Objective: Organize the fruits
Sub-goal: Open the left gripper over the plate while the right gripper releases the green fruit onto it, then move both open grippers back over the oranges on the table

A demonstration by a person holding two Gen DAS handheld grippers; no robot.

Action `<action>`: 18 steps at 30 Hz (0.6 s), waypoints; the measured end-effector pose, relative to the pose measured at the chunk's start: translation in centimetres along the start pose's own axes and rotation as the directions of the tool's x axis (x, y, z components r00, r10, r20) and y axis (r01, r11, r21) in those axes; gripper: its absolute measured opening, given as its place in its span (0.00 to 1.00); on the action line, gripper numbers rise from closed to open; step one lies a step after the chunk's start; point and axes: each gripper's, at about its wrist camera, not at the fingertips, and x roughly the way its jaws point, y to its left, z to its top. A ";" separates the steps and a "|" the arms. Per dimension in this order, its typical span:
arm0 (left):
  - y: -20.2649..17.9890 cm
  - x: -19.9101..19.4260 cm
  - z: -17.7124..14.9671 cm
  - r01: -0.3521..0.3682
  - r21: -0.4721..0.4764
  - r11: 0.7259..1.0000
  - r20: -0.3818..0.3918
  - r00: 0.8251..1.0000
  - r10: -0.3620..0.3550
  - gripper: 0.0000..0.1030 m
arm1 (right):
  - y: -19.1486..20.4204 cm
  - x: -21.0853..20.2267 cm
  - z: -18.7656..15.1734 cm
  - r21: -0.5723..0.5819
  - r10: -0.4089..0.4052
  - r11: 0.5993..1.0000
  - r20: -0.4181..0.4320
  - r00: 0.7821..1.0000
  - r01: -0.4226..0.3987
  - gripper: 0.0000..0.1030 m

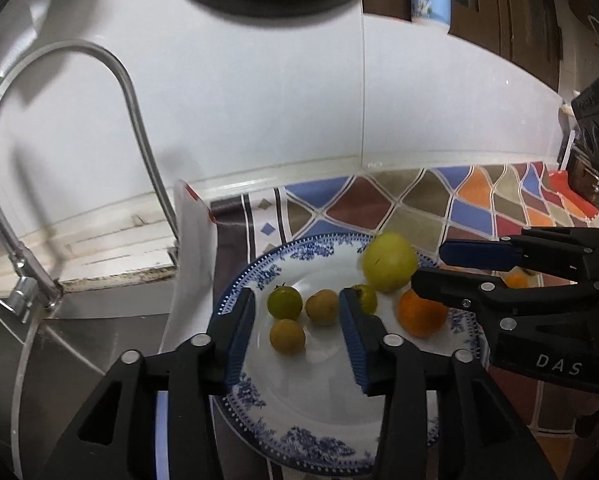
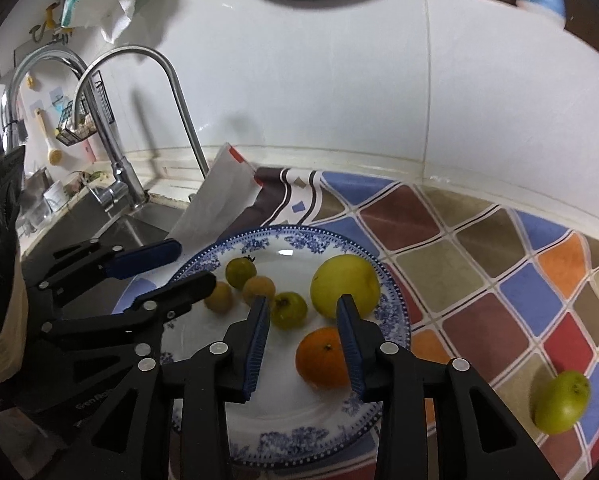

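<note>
A blue-and-white plate [image 1: 259, 400] [image 2: 299, 436] holds a big yellow-green apple [image 1: 389, 261] [image 2: 344, 285], an orange [image 1: 421, 314] [image 2: 321, 358] and several small green and yellow fruits [image 1: 285, 301] [image 2: 288, 310]. My left gripper [image 1: 297, 332] [image 2: 193, 266] is open and empty over the plate's left part, around the small fruits. My right gripper [image 2: 303, 340] [image 1: 427, 264] is open and empty, low over the orange, its right finger beside it. One green fruit [image 2: 562, 402] lies on the mat, right of the plate.
A patterned mat [image 2: 479, 280] covers the counter. A sink [image 2: 99, 232] with a curved faucet [image 1: 131, 120] [image 2: 179, 100] is on the left. A white board [image 1: 191, 280] [image 2: 223, 196] leans between sink and plate. A small orange fruit [image 1: 515, 280] lies behind the right gripper.
</note>
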 end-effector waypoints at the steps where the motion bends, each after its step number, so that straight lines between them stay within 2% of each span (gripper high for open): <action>1: -0.1 -0.7 0.0 -0.004 -0.005 1.000 0.011 1.000 0.004 0.45 | 0.0 -0.4 0.0 -0.002 -0.005 1.000 0.006 1.000 0.005 0.35; 3: -0.3 -1.7 0.2 -0.008 -0.011 1.000 0.029 1.000 0.009 0.47 | 0.1 -1.5 -0.1 0.000 -0.013 1.000 0.021 1.000 0.013 0.40; 5: -0.6 -2.8 0.4 -0.016 -0.022 1.000 0.046 0.999 0.017 0.55 | 0.1 -2.5 -0.1 0.000 -0.021 1.000 0.038 0.999 0.021 0.43; 11: -1.5 -5.5 0.6 -0.025 -0.041 0.999 0.071 0.997 0.027 0.68 | 0.1 -5.7 -0.4 0.014 -0.044 0.999 0.081 0.996 0.043 0.54; 18: -2.9 -7.9 0.4 -0.070 -0.063 0.996 0.076 0.994 0.074 0.73 | -0.4 -8.7 -1.1 0.032 -0.079 0.997 0.115 0.990 0.076 0.61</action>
